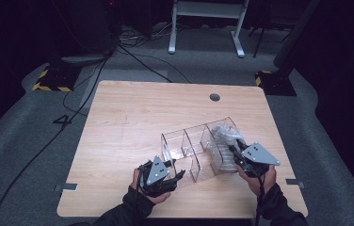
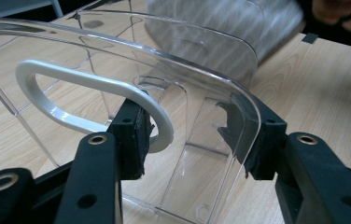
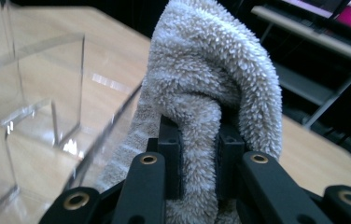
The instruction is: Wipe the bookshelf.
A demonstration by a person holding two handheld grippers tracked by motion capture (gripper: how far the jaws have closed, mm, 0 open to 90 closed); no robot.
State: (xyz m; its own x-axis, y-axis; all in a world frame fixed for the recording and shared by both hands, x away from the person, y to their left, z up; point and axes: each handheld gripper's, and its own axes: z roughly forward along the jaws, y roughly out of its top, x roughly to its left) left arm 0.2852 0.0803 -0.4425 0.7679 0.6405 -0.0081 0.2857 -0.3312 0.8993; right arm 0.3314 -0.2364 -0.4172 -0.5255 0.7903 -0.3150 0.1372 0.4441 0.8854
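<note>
You are mid-wipe: your left gripper [image 2: 197, 140] clamps the end wall of the clear organizer [image 1: 198, 148] by its white handle [image 2: 89, 100], steadying it on the worktop [image 1: 118, 117], while your right gripper [image 3: 200, 163] pinches a grey towel [image 3: 211, 84] at the organizer's far compartment. Next, I judge, press the towel along a wall while holding the organizer firm.

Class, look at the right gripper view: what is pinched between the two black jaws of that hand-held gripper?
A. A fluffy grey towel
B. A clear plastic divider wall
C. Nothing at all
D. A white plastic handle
A: the right hand-held gripper has its jaws pressed in on a fold of the fluffy grey towel, which stands beside the clear plastic organiser box.
</note>
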